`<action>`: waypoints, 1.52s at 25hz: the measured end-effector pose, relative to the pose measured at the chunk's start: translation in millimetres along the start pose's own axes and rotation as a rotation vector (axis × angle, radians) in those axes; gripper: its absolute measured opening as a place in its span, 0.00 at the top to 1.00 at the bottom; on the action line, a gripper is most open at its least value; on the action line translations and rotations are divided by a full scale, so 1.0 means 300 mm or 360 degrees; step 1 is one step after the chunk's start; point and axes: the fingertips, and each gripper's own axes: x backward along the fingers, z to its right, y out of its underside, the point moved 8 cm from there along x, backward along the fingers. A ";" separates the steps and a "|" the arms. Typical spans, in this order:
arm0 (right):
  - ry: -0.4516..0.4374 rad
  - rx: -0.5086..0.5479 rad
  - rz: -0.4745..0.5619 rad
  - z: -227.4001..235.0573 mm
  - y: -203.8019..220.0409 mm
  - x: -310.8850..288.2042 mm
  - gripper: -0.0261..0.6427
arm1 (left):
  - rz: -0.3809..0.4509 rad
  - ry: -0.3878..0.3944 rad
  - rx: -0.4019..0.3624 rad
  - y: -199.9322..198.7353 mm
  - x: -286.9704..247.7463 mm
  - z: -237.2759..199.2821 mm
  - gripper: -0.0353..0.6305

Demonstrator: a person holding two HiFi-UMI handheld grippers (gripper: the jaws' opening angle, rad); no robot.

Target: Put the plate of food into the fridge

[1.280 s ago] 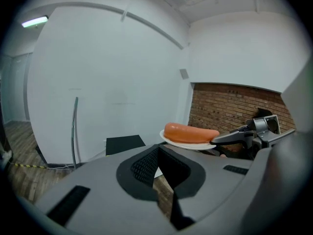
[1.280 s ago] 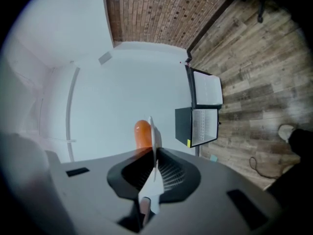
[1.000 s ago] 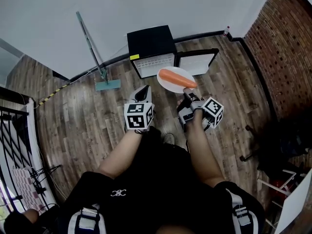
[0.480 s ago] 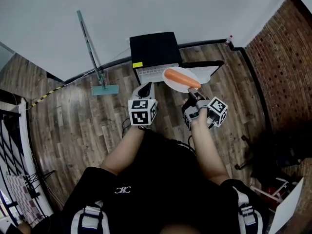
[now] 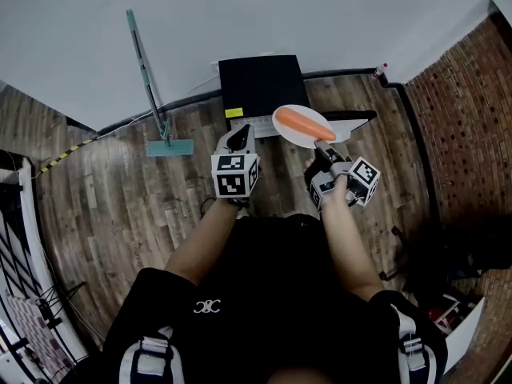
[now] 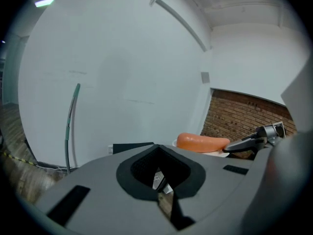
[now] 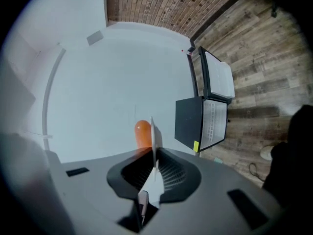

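Observation:
A white plate (image 5: 291, 138) carries a long orange piece of food (image 5: 303, 124). My right gripper (image 5: 321, 147) is shut on the plate's near rim and holds it level above the floor. In the right gripper view the plate's edge (image 7: 153, 133) stands thin between the pads, with the food (image 7: 142, 132) beyond it. A small black fridge (image 5: 260, 82) stands on the floor against the white wall, its door (image 5: 354, 119) swung open to the right. The plate hangs just before its open front. My left gripper (image 5: 238, 139) is shut and empty, to the left of the plate.
A long-handled mop (image 5: 152, 94) leans on the white wall left of the fridge. A brick wall (image 5: 472, 110) closes the right side, with a small bottle (image 5: 382, 72) in the corner. A metal rack (image 5: 16, 214) stands at the far left on the wooden floor.
Both grippers and the plate have come closer to the fridge. The plate, before short of the open front, now hangs right at it. The grip on the plate is unchanged.

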 end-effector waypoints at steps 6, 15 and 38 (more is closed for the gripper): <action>0.0052 0.0071 -0.0121 0.025 -0.058 -0.127 0.90 | -0.0071 -0.0179 0.0091 0.085 -0.032 -0.137 0.95; 0.0112 0.0294 -0.0584 0.079 -0.280 -0.315 0.90 | -0.0022 -0.0487 0.0294 0.247 -0.170 -0.012 0.95; -0.0071 0.0280 -0.0871 1.190 -0.268 -0.939 0.92 | 0.0145 -0.0741 0.0343 1.183 -0.650 -0.288 0.95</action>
